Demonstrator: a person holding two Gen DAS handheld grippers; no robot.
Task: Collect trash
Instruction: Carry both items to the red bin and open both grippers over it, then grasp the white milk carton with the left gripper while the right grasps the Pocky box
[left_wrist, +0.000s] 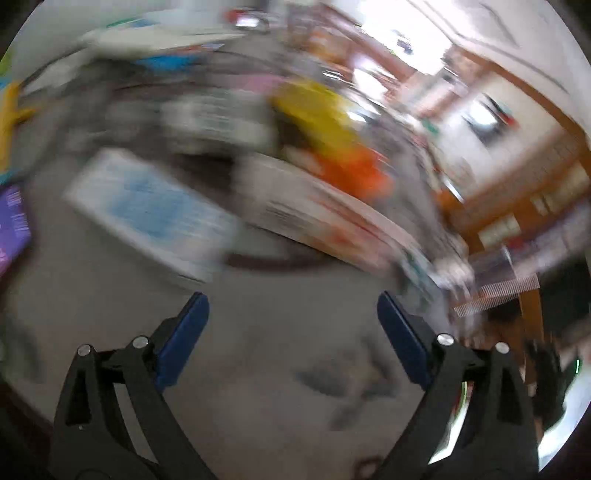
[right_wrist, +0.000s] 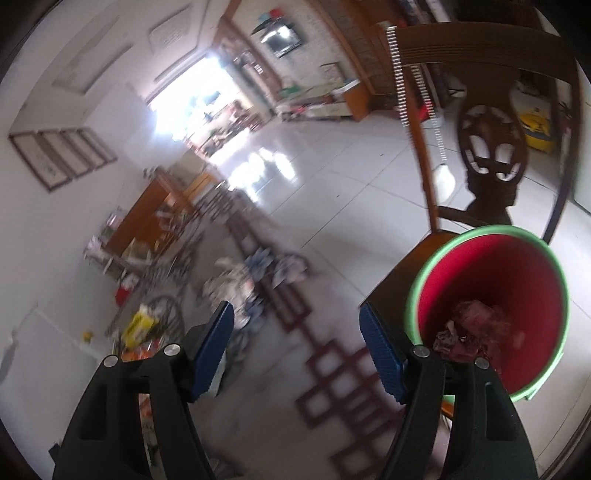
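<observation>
In the right wrist view a red bin (right_wrist: 517, 273) with a green rim stands on a wooden chair seat at the lower right, with crumpled scraps (right_wrist: 476, 328) lying in it. My right gripper (right_wrist: 295, 306) is open and empty, just left of the bin. Beyond its left finger lie blurred crumpled papers (right_wrist: 255, 273) on a grey tabletop. The left wrist view is heavily smeared. There my left gripper (left_wrist: 291, 295) is wide open over a grey surface, with nothing between its blue pads (left_wrist: 184, 332).
Ahead of the left gripper lie a white and blue packet (left_wrist: 147, 206), a flat printed box or book (left_wrist: 325, 210), a yellow and orange object (left_wrist: 332, 136) and a purple item (left_wrist: 13, 225). A carved wooden chair back (right_wrist: 491, 144) rises behind the bin. White tiled floor (right_wrist: 351, 177) lies beyond.
</observation>
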